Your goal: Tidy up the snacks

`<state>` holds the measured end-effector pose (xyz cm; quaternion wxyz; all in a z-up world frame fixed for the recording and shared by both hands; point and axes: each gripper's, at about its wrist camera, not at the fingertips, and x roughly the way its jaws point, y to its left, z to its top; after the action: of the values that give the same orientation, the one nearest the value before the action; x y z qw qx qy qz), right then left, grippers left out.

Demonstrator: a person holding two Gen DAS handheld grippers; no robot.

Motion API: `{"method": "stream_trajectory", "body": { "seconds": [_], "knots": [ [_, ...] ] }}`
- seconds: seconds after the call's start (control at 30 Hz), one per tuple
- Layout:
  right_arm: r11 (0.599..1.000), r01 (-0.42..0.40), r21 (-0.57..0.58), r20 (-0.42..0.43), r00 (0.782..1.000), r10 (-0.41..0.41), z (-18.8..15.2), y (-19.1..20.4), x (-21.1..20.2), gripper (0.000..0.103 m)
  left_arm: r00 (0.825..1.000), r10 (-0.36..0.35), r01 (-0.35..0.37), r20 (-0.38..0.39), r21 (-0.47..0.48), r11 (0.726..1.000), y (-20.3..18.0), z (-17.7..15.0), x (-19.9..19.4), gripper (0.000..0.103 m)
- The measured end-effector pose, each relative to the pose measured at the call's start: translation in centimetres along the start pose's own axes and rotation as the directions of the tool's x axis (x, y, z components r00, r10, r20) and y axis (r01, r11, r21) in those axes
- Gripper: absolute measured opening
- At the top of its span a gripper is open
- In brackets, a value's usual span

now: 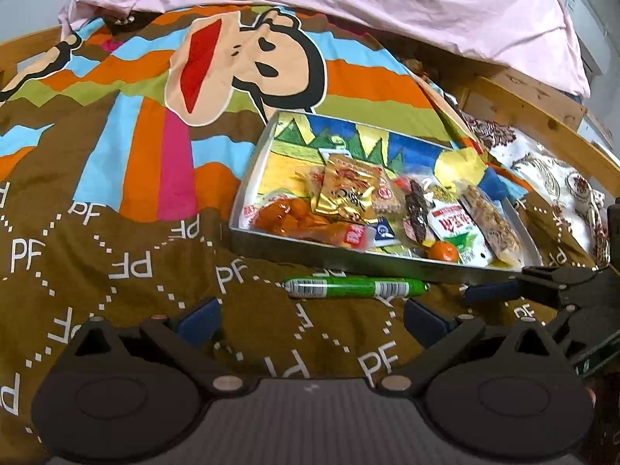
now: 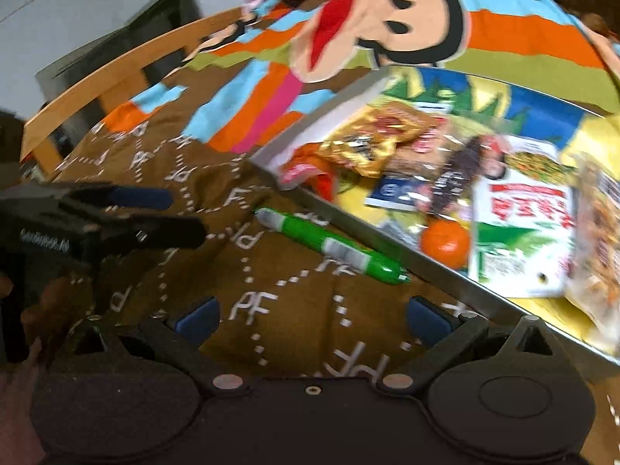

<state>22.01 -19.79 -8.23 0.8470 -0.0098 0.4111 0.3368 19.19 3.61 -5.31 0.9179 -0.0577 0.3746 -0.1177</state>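
Green sausage stick [image 1: 354, 287] lies on "PF"-lettered bedspread [image 1: 116, 232] beside tray [image 1: 294, 250].

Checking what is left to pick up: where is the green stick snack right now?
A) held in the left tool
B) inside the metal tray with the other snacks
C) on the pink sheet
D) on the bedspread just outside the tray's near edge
D: the green stick snack lies on the brown bedspread in front of the metal tray, and both the left tool and the right tool are open and empty.
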Motion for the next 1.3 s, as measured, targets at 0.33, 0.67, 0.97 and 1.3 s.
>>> {"method": "stream_trajectory", "body": {
  "seconds": [0.33,0.67,0.97,1.3],
  "knots": [
    [0.989,-0.068,-0.134,0.014,0.997,0.070,1.0,1.7,0.8,0.102,0.998,0.005,-0.004,0.055,-0.023,1.000,0.5,0.4,0.0,0.103],
    [0.994,-0.050,-0.100,0.046,0.997,0.055,1.2,2.0,2.2,0.102,0.995,0.007,-0.004,0.100,-0.030,1.000,0.6,1.3,1.6,0.103],
    [0.983,-0.050,-0.177,0.077,0.995,0.065,2.2,3.5,3.6,0.102,0.991,0.021,-0.014,0.134,-0.057,0.998,1.0,1.7,1.3,0.103],
    [0.980,-0.038,-0.197,0.124,0.990,0.063,2.1,3.9,2.7,0.102,0.980,0.049,-0.034,0.193,-0.083,0.996,1.4,2.0,0.6,0.103]
  ]
}}
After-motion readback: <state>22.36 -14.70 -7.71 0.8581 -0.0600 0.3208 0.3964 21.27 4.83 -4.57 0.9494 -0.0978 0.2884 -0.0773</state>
